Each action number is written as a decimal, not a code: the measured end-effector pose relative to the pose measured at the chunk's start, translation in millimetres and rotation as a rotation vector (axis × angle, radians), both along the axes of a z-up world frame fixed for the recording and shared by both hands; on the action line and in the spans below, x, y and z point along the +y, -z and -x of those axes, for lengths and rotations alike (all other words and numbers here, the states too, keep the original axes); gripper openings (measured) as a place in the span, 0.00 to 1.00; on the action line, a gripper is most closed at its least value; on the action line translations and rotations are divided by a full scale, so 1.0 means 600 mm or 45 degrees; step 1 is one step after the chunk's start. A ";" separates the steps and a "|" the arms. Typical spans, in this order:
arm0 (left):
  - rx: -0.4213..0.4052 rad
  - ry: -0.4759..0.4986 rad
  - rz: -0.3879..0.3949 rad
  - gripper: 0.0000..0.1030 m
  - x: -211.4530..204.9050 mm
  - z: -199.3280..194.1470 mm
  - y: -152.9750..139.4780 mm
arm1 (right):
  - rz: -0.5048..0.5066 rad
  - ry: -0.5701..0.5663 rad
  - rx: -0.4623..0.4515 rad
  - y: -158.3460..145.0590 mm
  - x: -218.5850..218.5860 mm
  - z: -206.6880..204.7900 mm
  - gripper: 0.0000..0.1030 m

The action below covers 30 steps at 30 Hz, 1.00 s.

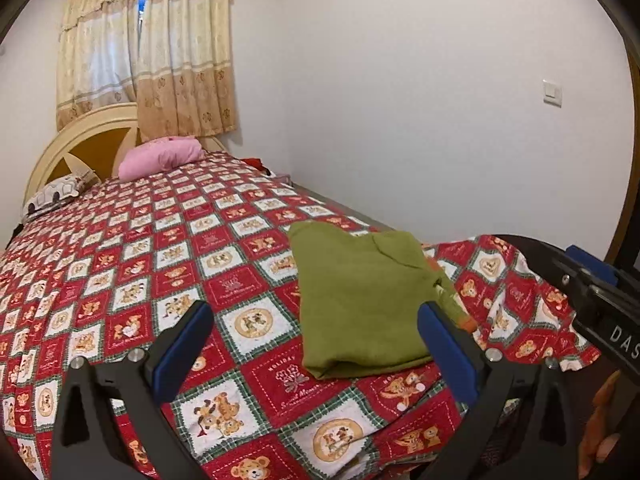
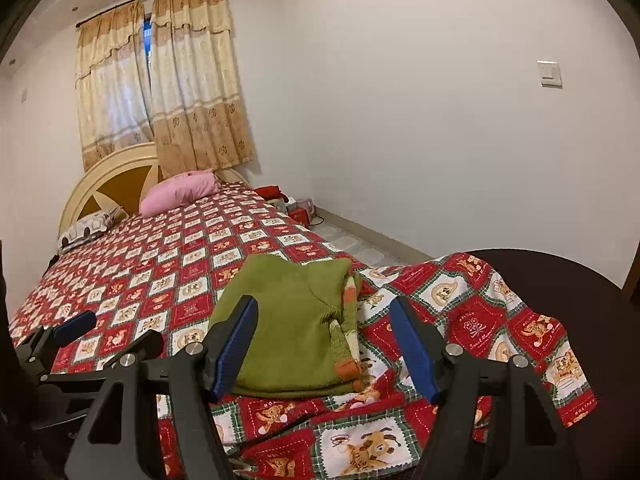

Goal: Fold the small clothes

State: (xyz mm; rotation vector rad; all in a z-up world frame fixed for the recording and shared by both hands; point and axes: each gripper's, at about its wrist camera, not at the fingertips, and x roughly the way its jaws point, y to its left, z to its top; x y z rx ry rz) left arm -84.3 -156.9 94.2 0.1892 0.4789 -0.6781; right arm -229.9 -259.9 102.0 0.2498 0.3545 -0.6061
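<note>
A small green knitted sweater (image 1: 360, 300) lies folded on the red patterned bedspread (image 1: 160, 248) near the bed's foot. It also shows in the right wrist view (image 2: 288, 332), with an orange and cream striped cuff (image 2: 346, 360) along its right side. My left gripper (image 1: 316, 336) is open and empty, held above the bed in front of the sweater. My right gripper (image 2: 324, 344) is open and empty, just short of the sweater's near edge. The right gripper's body shows at the right of the left wrist view (image 1: 592, 292). The left gripper shows at the left of the right wrist view (image 2: 76, 328).
A pink pillow (image 1: 160, 158) and a patterned pillow (image 1: 56, 196) lie by the cream headboard (image 1: 80, 136). White walls bound the bed's far and right sides. A dark round surface (image 2: 560, 280) lies under the bedspread's right corner. Small boxes (image 2: 296, 208) sit on the floor.
</note>
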 end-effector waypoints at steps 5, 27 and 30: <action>-0.010 -0.022 -0.031 1.00 -0.008 -0.004 0.003 | 0.050 0.008 -0.004 -0.010 -0.002 -0.015 0.67; -0.011 -0.032 -0.042 1.00 -0.014 0.005 0.003 | 0.004 -0.017 0.001 0.007 -0.007 -0.024 0.67; -0.003 -0.037 -0.039 1.00 -0.014 0.005 0.002 | 0.014 -0.031 0.010 0.009 0.001 -0.027 0.67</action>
